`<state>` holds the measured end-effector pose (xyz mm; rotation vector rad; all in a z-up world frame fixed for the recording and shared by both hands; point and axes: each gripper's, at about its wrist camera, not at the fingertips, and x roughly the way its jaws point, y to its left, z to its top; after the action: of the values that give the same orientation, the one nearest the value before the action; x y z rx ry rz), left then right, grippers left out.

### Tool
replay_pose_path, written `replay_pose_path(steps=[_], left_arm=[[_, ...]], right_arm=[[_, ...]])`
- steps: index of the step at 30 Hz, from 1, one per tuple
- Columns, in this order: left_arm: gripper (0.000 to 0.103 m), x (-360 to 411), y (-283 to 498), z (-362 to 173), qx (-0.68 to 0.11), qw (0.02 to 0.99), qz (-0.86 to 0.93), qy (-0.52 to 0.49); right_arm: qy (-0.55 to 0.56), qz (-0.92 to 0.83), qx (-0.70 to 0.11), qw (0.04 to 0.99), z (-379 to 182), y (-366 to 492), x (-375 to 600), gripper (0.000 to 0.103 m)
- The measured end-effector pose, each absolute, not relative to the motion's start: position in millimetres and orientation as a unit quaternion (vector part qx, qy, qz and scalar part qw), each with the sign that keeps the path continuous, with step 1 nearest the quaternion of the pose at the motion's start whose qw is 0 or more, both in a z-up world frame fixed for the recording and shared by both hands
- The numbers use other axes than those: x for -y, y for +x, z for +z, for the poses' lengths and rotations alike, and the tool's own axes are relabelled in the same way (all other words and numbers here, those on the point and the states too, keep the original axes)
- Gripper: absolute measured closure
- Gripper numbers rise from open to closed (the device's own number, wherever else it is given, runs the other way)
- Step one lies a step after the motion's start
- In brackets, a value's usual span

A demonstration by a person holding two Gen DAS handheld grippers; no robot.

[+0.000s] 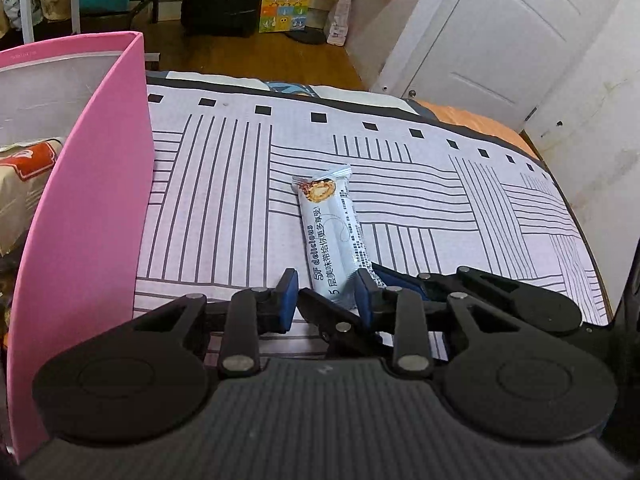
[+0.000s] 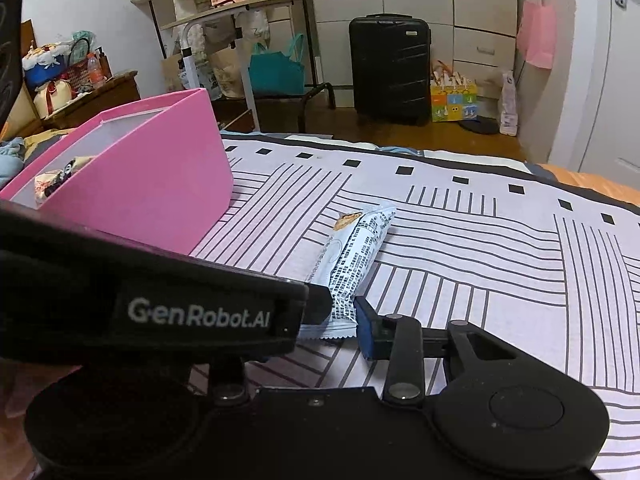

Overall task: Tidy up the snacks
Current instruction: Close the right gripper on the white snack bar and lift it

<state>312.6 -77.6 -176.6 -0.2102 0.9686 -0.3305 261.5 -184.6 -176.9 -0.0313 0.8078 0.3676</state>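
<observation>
A pale blue snack bar (image 1: 330,228) lies lengthwise on the striped bedsheet (image 1: 460,208), its near end between both grippers. My left gripper (image 1: 326,290) has its right pad against the bar's right edge. Its left pad (image 1: 287,296) sits just off the bar, with the right gripper's black finger (image 1: 320,310) wedged between them. In the right wrist view the snack bar (image 2: 354,248) has its crimped end touching the right gripper's (image 2: 340,314) blue pad (image 2: 366,328). The other finger is hidden behind the left gripper's body (image 2: 192,312), whose tip meets the wrapper.
An open pink box (image 1: 100,200) (image 2: 160,192) stands on the bed to the left, with packaged snacks (image 1: 24,184) (image 2: 56,180) inside. Beyond the bed's far edge are a wooden floor, a black suitcase (image 2: 388,68) and a white door (image 1: 500,40).
</observation>
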Motion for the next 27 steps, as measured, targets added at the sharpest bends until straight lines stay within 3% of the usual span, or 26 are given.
replay_pose_path(steps=[27], left_arm=[[0.074,71.7,231.4,-100.6,-0.448,0.870,-0.197,-0.051]], right_arm=[[-0.046,0.153,-0.387,0.908,-95.4,172.7,163.1,0.063]])
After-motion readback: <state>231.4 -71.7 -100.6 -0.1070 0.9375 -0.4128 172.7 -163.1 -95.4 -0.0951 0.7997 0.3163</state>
